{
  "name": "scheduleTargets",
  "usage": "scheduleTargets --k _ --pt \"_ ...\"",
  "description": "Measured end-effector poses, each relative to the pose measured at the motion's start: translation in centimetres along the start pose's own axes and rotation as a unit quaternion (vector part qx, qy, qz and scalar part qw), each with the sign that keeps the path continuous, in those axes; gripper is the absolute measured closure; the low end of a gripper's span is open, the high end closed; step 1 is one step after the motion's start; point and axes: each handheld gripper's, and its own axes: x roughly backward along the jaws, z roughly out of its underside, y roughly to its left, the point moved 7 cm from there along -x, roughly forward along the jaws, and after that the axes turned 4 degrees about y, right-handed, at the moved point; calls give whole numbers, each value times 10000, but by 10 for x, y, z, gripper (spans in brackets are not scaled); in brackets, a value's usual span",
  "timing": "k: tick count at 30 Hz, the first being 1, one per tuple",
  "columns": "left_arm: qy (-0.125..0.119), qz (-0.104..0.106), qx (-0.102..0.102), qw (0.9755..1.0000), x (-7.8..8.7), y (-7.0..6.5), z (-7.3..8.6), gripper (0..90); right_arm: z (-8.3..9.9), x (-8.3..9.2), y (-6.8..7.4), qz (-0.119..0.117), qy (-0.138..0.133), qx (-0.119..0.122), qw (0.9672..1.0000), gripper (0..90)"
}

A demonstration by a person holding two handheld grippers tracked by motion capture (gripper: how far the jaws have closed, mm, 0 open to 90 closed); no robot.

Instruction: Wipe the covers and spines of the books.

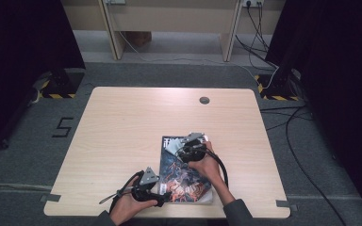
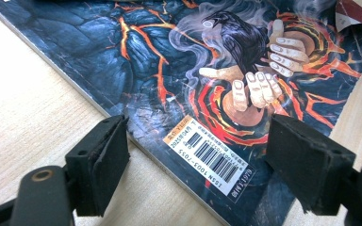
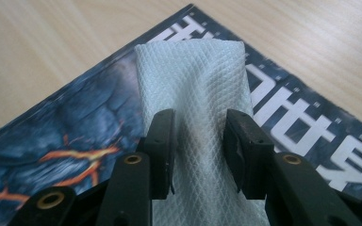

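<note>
On the big wooden surface (image 1: 122, 122) a magazine (image 1: 181, 176) lies near the front edge, the left tool (image 2: 195, 155) sits loose and wide over its barcode corner, and the right tool (image 3: 198, 146) squeezes a white cloth (image 3: 193, 80) on its top corner.

A magazine (image 1: 185, 176) with a dark blue cover veined in orange lava lies flat and closed at the six o'clock edge of the worktop (image 1: 122, 122), white lettering at its far end and a barcode label near its near corner. A folded white cloth (image 3: 193, 94) with a quilted diamond weave rests on the cover's twelve o'clock end, over the lettering.
</note>
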Motion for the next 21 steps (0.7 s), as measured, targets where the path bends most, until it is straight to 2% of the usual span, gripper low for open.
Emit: scheduleTargets --k 4,6,8,10,11,13,16,18,21 --pt "-3 4 0 10000 0 0 0 207 -4 -2 24 -179 72 348 9992 640" --pt "-18 -20 15 10000 0 0 1 207 -6 -2 37 -347 92 464 9983 637" --pt "-16 -10 10 10000 0 0 0 208 -6 -2 42 -289 110 579 9978 636" --pt "-23 -7 25 10000 0 0 0 209 -5 -1 41 -330 116 526 9980 620" --pt "-23 -17 31 10000 1 -1 1 213 -5 -2 38 -361 115 473 9982 611" --pt "-14 -7 30 10000 1 -1 1 227 -3 0 29 -270 139 378 9988 585" --pt "-4 12 64 10000 2 -2 1 234 3 4 7 -55 159 101 9998 585" --pt "77 94 25 9999 4 -3 3 241 10 9 -12 171 201 -49 9996 585" --pt "142 100 15 9998 6 -3 4 236 18 14 -30 229 177 -325 9991 583"
